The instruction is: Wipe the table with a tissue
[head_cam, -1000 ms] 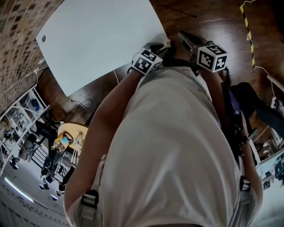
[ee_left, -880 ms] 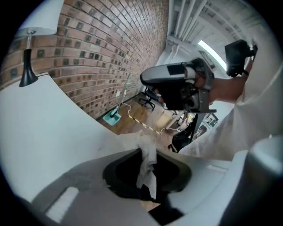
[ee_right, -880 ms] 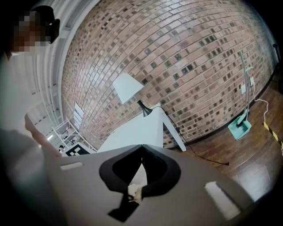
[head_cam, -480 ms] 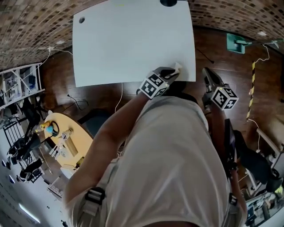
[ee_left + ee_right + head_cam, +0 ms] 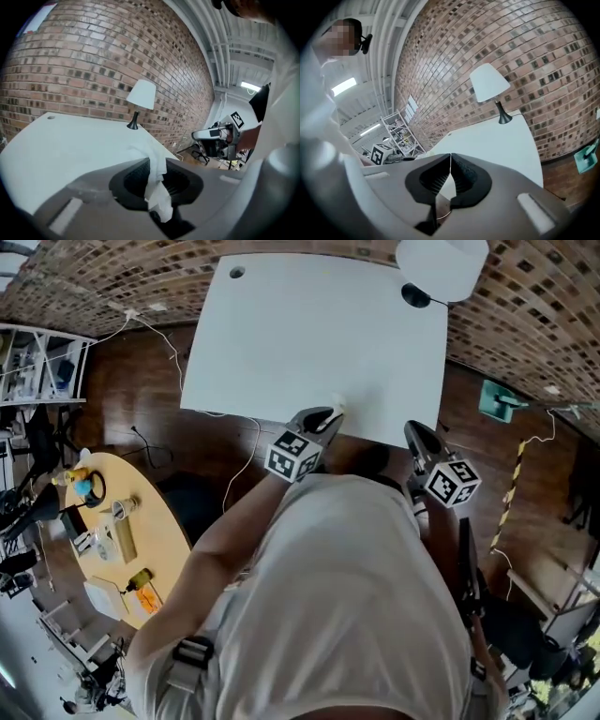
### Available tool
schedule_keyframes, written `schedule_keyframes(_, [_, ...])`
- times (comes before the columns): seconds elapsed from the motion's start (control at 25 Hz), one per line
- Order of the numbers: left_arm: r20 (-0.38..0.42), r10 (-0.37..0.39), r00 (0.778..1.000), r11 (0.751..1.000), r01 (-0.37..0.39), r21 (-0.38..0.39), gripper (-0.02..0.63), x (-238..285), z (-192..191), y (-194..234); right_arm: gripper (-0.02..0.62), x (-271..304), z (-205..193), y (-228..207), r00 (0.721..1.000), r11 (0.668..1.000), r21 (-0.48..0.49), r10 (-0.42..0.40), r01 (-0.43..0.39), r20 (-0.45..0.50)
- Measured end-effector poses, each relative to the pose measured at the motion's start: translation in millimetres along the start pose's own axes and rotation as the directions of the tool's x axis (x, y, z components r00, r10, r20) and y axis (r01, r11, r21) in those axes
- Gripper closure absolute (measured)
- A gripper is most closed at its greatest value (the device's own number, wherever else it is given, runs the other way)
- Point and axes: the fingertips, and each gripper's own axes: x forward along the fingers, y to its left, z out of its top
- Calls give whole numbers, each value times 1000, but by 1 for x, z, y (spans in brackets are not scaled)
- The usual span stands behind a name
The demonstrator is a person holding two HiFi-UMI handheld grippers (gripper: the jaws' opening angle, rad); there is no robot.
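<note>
A white table (image 5: 309, 334) stands against a brick wall. My left gripper (image 5: 328, 415) is shut on a crumpled white tissue (image 5: 337, 401), and its tip reaches the table's near edge. In the left gripper view the tissue (image 5: 157, 187) hangs pinched between the dark pads (image 5: 136, 176), with the tabletop (image 5: 70, 145) spread out ahead. My right gripper (image 5: 415, 434) hovers off the table's near right corner, over the floor. Its jaws meet at the tips in the right gripper view (image 5: 450, 157) with nothing between them.
A white-shaded lamp (image 5: 441, 263) on a black base stands at the table's far right corner. A cable hole (image 5: 236, 272) marks the far left corner. A round wooden side table (image 5: 122, 540) with bottles, metal shelving (image 5: 47, 362) and floor cables lie to the left.
Both grippers have swung toward the table, which now lies square ahead. The lamp has come into view. The tissue stays pinched in the left gripper; the right stays shut.
</note>
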Motion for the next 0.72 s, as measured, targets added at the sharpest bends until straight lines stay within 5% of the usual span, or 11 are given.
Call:
schedule_keyframes(0.28, [127, 71, 989, 997, -70, -10, 538, -59, 8, 28, 586, 44, -12, 58, 997, 993, -92, 77, -79, -24])
schedule_keyframes(0.72, [157, 116, 981, 992, -108, -61, 537, -120, -19, 69, 586, 87, -40, 110, 993, 987, -124, 98, -105, -62])
